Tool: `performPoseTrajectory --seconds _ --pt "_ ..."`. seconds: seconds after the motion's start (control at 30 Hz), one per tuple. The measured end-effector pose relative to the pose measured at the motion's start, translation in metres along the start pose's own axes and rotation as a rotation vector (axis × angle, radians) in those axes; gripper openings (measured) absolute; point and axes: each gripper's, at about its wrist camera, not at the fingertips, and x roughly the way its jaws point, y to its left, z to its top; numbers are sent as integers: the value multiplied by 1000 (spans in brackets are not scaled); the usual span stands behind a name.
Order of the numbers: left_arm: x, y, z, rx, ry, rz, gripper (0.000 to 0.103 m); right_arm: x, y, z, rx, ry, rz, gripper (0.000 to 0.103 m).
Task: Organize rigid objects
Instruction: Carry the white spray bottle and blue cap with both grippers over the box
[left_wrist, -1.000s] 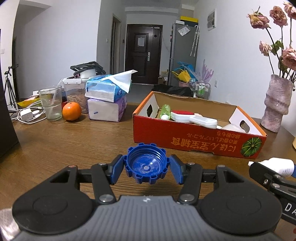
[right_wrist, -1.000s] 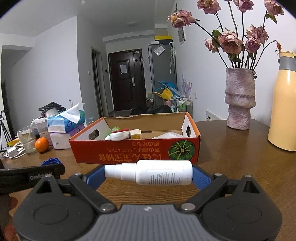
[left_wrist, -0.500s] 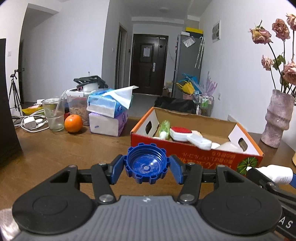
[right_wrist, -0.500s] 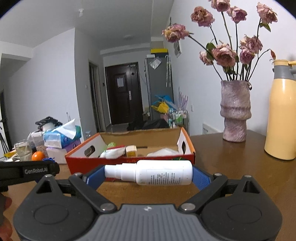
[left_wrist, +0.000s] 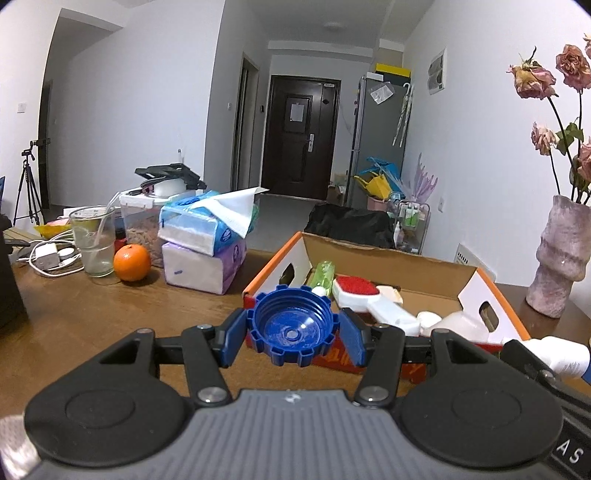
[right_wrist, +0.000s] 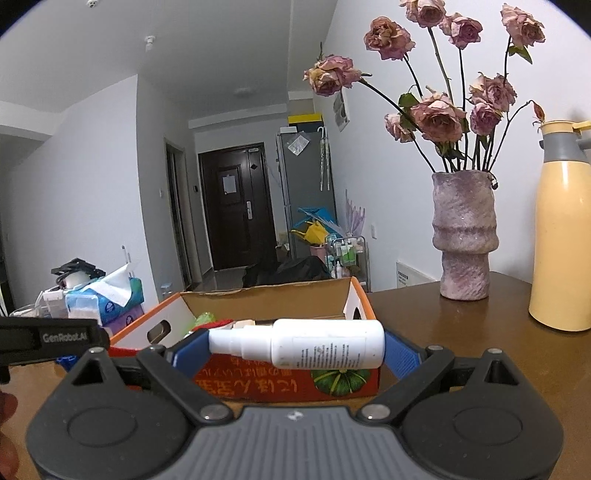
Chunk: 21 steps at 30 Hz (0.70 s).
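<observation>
- left gripper (left_wrist: 293, 334): fingers pinching blue cap (left_wrist: 293, 329) by its notched rim, open side facing the camera, held in the air in front of the box's near left corner
- right gripper (right_wrist: 297, 349): fingers clamped end-to-end on white bottle (right_wrist: 297, 348), lying crosswise, nozzle end to the left, label facing the camera; held above the box's near wall
- box (left_wrist: 491, 295): open cardboard tray, orange/red outside, on wood table (left_wrist: 92, 306); holds a green bottle (left_wrist: 324, 271), a white brush with red head (left_wrist: 364, 291) and more white items, too jumbled to tell apart
- right gripper's bottle also shows at the right edge of the left view (left_wrist: 563, 354), just beside the box's right end
- left of box: two stacked tissue packs (left_wrist: 207, 251), orange (left_wrist: 132, 263), glass (left_wrist: 93, 240), well apart from the box
- right of box: vase (right_wrist: 463, 236) with dried roses, yellow flask (right_wrist: 563, 236) beside it, both standing on the table
</observation>
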Motion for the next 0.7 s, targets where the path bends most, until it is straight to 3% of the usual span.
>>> performPoseTrajectory --seconds 0.7 --pt "58 -22 31 16 -41 -65 56 55 -3 20 9 -15 -20 97"
